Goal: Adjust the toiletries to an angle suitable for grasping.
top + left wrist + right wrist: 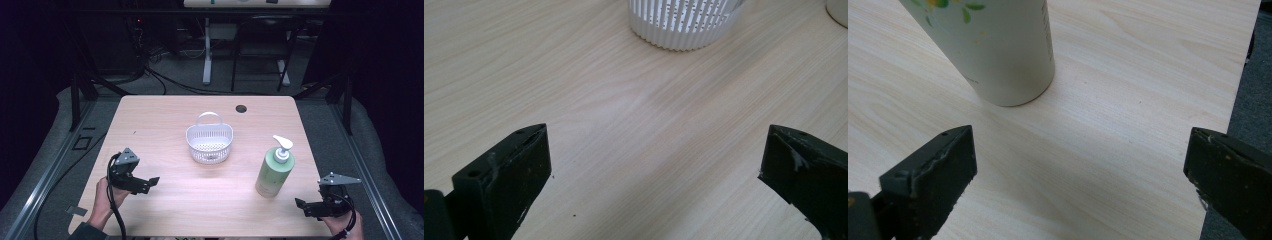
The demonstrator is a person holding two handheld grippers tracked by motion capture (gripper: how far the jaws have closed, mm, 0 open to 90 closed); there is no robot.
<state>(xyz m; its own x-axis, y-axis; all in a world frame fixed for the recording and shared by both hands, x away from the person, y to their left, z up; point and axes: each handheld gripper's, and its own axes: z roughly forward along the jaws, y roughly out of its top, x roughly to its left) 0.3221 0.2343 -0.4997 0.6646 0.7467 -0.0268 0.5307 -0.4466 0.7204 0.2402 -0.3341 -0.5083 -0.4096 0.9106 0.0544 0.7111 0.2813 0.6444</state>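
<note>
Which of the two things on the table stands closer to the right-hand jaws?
The green pump bottle. It stands upright just ahead of the right gripper, while the white basket sits farther off at the table's middle.

Bottle [998,50] top — and basket [681,22] rim — cropped off.

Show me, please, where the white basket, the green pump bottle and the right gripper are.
white basket [209,143], high view, on its slotted front wall.
green pump bottle [274,172], high view, on the middle of its body.
right gripper [301,203], high view, between the tips of its open jaws.
</note>
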